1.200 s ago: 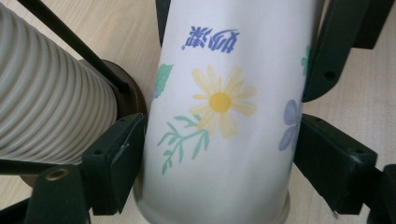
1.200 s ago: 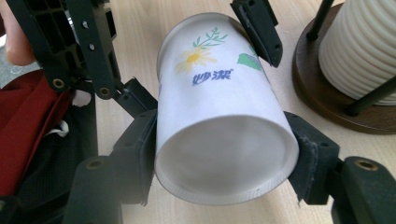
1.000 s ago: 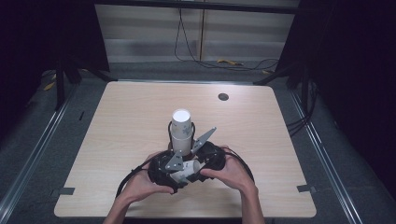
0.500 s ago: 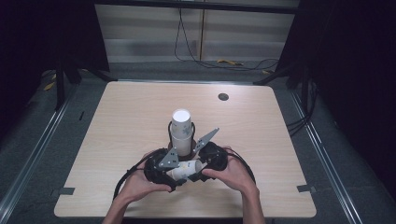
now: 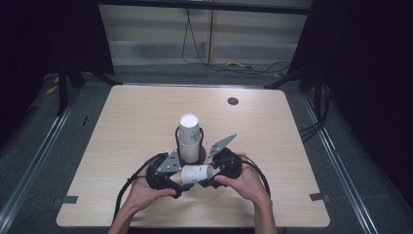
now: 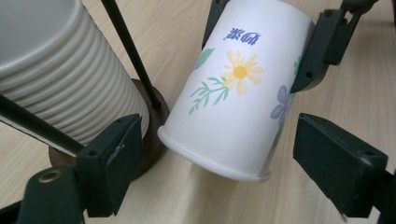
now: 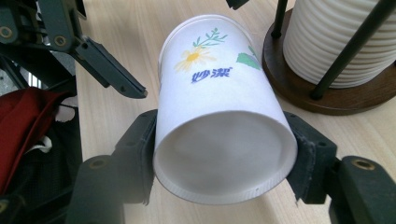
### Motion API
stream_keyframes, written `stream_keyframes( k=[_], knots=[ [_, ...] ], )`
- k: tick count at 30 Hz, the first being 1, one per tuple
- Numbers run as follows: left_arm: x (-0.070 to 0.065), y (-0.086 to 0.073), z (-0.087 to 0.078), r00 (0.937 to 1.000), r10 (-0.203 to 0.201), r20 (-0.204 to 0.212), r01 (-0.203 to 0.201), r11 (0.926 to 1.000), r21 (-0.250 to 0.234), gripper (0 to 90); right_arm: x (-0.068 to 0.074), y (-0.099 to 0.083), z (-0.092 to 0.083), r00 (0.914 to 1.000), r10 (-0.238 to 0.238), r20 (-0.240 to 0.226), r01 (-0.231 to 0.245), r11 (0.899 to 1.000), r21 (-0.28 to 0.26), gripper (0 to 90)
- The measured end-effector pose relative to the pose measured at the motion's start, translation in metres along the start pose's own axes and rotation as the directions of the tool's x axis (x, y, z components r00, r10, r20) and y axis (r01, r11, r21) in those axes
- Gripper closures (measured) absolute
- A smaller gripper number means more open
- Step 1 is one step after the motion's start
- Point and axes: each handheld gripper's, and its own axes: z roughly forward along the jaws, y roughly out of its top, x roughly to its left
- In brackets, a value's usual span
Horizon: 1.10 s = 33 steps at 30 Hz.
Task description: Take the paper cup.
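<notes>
So the right gripper clamps the flowered paper cup while the left gripper has just been opening around it, handover basically done, next it probably goes onto the cup stack.

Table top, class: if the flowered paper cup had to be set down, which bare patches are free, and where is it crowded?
Free: the broad strip of table left of the cup stack, the right side below the dark round spot, and the far edge. Crowded: the near middle, where the left gripper, the right gripper and the flowered cup sit before the stack.
</notes>
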Motion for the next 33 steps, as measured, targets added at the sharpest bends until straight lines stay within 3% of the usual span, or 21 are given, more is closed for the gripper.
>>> stream_keyframes(
  k=[18, 22, 33],
  knots=[
    [0.001, -0.012, -0.004, 0.9992, -0.032, -0.024, 0.03, 0.9967, -0.076, 16.4, -0.002, -0.004, -0.001, 1.0, 0.008, 0.004, -0.007, 0.997, -0.08, 35.8],
    [0.002, -0.015, -0.005, 0.9978, -0.067, -0.004, 0.066, 0.9923, -0.104, 16.4, -0.003, -0.009, -0.003, 0.9999, 0.016, 0.005, -0.015, 0.993, -0.113, 35.9],
    [0.002, -0.018, -0.003, 0.9956, -0.093, 0.006, 0.093, 0.9874, -0.128, 16.1, -0.004, -0.017, -0.004, 0.9998, 0.011, -0.018, -0.014, 0.981, -0.194, 35.9]
  ],
)
